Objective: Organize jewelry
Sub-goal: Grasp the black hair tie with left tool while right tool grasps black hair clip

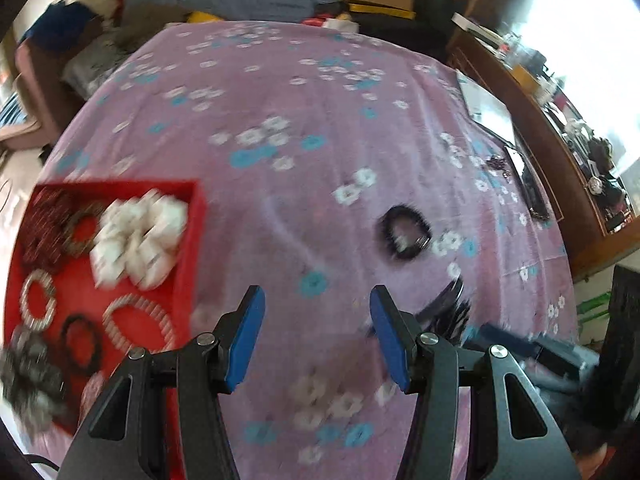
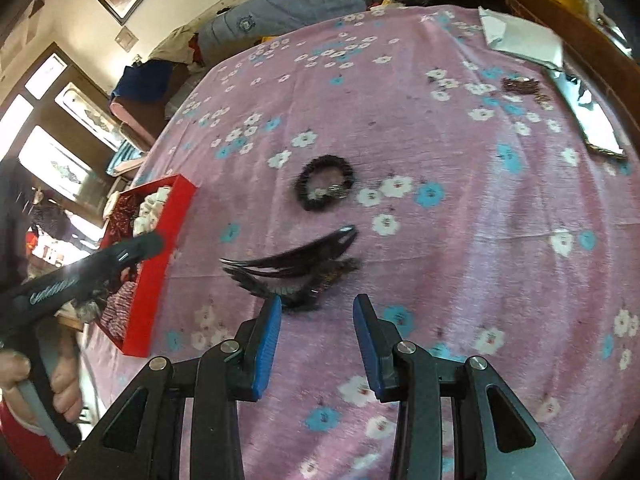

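Note:
A red tray [image 1: 198, 236] at the left holds several bracelets and a white beaded piece [image 1: 140, 236]; it also shows in the right wrist view [image 2: 160, 264]. A black beaded bracelet [image 1: 406, 238] lies on the pink flowered cloth, also seen in the right wrist view [image 2: 325, 188]. A black hair clip [image 2: 296, 268] lies just in front of my right gripper [image 2: 316, 312], which is open and empty. My left gripper [image 1: 318, 300] is open and empty, to the right of the tray. The clip shows blurred at the left wrist view's right [image 1: 448, 304].
The pink flowered cloth [image 2: 480, 240] covers the whole surface. A small dark beaded piece [image 2: 524, 88], white paper [image 2: 520, 40] and a framed mirror [image 2: 592, 124] lie at the far right. The left tool and hand [image 2: 80, 272] hover over the tray.

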The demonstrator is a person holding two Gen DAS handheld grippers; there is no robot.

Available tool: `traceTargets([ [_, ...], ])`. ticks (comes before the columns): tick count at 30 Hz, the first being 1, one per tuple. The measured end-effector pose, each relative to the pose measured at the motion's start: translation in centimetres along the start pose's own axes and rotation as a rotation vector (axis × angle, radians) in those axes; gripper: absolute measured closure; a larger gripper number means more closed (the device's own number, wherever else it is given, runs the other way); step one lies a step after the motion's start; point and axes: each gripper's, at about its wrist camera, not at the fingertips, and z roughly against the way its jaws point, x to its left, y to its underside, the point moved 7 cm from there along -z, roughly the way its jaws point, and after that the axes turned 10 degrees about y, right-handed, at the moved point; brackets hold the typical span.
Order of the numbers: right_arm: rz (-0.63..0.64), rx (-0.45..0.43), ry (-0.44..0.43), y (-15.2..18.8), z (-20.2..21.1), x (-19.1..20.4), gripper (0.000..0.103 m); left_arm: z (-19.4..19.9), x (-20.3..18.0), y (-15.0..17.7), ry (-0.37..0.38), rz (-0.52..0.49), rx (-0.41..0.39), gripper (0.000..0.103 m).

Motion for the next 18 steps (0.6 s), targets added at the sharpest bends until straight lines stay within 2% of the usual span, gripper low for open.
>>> traceTargets([
  [9, -0.041, 0.038, -0.022, -0.2, -2.3, 1.0, 0.063, -7.3, -2.6, -4.0, 0.093, -0.077, 0.089, 0.050],
  [16, -0.106, 0.055, -0.044, -0.4, -2.8, 0.1, 0.062, -11.1, -3.4, -5.2, 0.115, -0.106, 0.142, 0.050],
  [18, -0.123, 0.062, -0.059, -0.5, -2.9, 0.0, 0.062, -11.4, -3.7, -5.4, 0.119, -0.123, 0.137, 0.050],
])
